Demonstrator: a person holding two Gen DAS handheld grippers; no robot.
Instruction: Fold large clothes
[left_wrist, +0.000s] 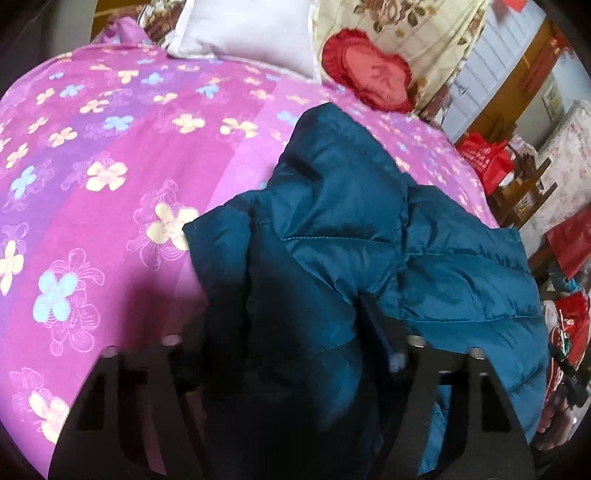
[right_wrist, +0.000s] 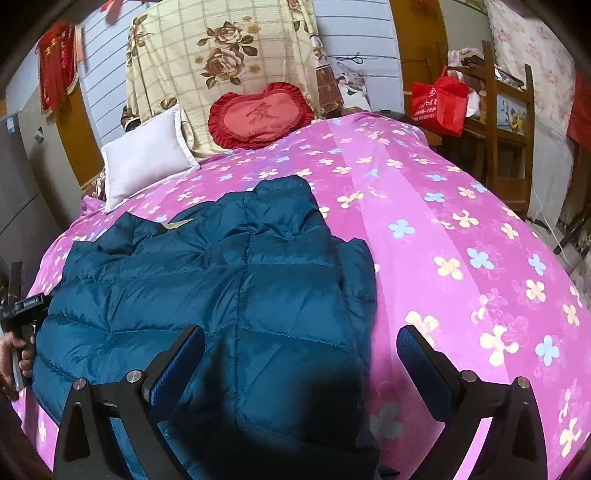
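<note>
On bedspread (right_wrist: 461, 206), you are clamping left gripper (left_wrist: 295, 369) on jacket (right_wrist: 221, 277); right gripper (right_wrist: 301, 354) hanging spread over its right edge.

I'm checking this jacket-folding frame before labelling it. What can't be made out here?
- Left gripper fingertips: left wrist view, buried in the teal jacket; open or shut unclear.
- Jacket's near hem: both views, cut off by the bottom edge and shadow.
- Jacket's sleeves: not distinguishable among the folds.
- Writing on the red bag: too small.
- Right gripper: plainly open.
</note>
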